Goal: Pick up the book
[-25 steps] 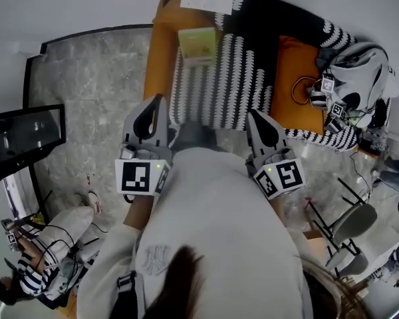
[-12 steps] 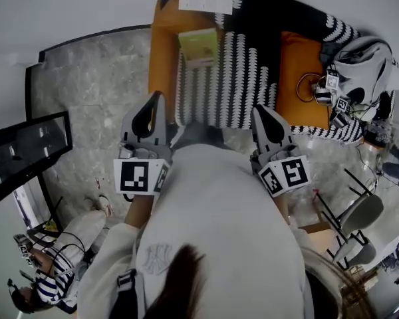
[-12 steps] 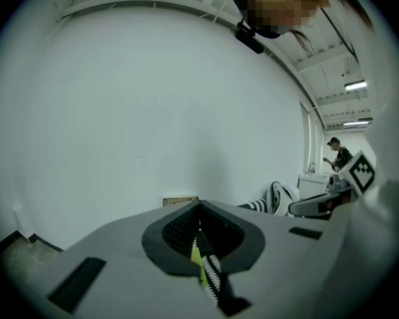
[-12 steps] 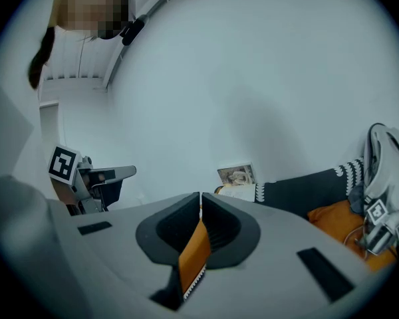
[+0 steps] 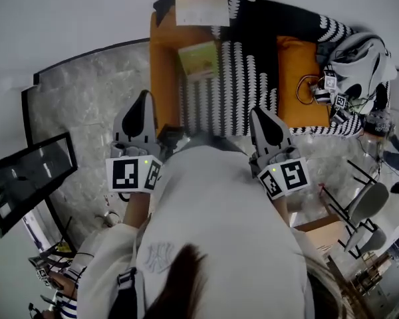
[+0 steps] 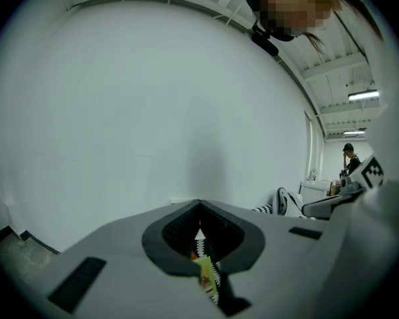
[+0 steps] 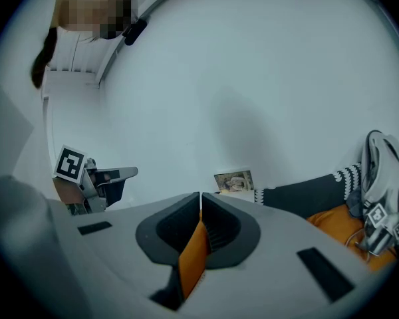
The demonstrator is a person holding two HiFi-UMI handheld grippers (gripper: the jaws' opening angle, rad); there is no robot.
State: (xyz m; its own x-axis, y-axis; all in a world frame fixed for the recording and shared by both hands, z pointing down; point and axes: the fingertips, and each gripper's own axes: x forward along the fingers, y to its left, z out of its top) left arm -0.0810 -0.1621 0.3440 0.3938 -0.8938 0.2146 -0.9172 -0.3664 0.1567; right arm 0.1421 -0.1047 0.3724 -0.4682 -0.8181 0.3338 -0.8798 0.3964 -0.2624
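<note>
left tool [image 5: 143, 102] and right tool [image 5: 261, 117] are both closed, empty; open your left before reaching the book [image 5: 199, 60]; grip its near edge

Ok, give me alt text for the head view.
Seen from above, a person holds the left gripper and right gripper, both shut and empty, toward an orange sofa where a yellow-green book lies at the edge of a striped blanket.

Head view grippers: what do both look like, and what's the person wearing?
The left gripper and right gripper are grey, pointed, with black teardrop insets, black-and-white marker cubes and small green lights. The person wears a pale sweatshirt.
</note>
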